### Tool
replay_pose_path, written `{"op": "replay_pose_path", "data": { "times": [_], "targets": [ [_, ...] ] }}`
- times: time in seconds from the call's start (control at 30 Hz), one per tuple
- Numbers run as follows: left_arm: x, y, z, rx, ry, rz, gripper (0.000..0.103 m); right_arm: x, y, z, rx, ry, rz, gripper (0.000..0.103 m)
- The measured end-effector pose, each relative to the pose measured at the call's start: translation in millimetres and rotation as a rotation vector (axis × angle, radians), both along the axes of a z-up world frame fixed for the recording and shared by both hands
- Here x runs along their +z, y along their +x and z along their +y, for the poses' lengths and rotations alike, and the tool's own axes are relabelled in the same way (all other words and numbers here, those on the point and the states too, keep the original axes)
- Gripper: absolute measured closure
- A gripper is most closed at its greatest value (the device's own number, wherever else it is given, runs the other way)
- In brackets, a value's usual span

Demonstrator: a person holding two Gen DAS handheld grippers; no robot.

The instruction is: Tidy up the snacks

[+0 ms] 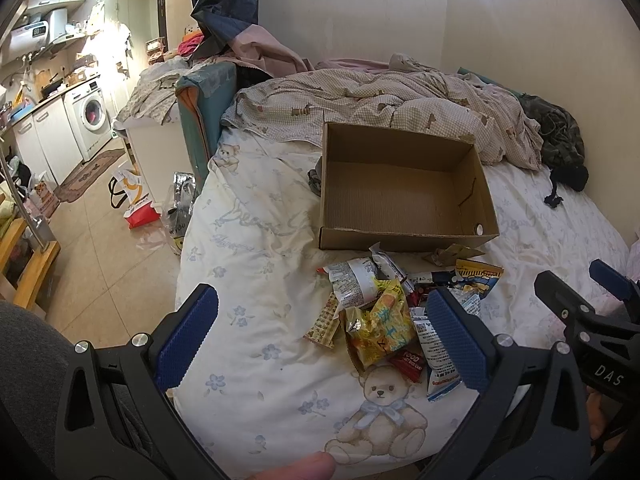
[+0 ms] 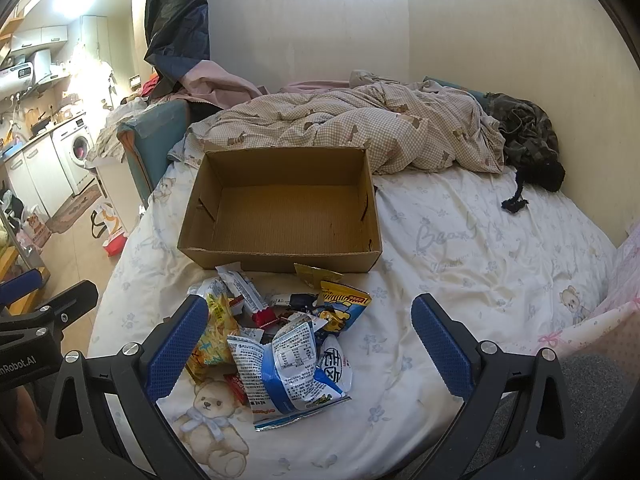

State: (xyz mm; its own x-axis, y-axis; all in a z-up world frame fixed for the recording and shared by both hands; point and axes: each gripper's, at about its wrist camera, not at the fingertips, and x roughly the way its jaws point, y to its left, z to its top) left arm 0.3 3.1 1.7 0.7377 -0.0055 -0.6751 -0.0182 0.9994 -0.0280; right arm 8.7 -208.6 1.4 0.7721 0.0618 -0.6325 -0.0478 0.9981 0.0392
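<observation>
A pile of snack packets (image 1: pixel 384 308) (image 2: pixel 276 332) lies on the bed sheet just in front of an empty open cardboard box (image 1: pixel 404 196) (image 2: pixel 280 216). A yellow packet (image 1: pixel 380 324) (image 2: pixel 214 328) and a blue-and-white bag (image 2: pixel 292 368) (image 1: pixel 438 356) lie nearest me. My left gripper (image 1: pixel 320 336) is open above the near edge of the pile, nothing between its blue pads. Hovering wide over the blue-and-white bag, my right gripper (image 2: pixel 310 340) is open and holds nothing. Each gripper shows at the edge of the other's view.
A crumpled checked duvet (image 1: pixel 380 104) (image 2: pixel 352 128) and dark clothing (image 1: pixel 560 140) (image 2: pixel 528 140) lie behind the box. The bed's left edge drops to a tiled floor with bags (image 1: pixel 136 200). Kitchen units and a washing machine (image 1: pixel 90 120) stand far left. A fingertip (image 1: pixel 296 466) shows at the bottom.
</observation>
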Motion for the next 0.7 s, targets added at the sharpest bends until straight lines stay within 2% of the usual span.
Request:
{"op": "replay_pose_path", "data": {
  "times": [0.7],
  "targets": [
    [-0.4,-0.3,1.0,-0.001,-0.003,-0.002,0.0,-1.0,1.0,-1.8,-0.007,0.005,0.006,0.0]
  ]
}}
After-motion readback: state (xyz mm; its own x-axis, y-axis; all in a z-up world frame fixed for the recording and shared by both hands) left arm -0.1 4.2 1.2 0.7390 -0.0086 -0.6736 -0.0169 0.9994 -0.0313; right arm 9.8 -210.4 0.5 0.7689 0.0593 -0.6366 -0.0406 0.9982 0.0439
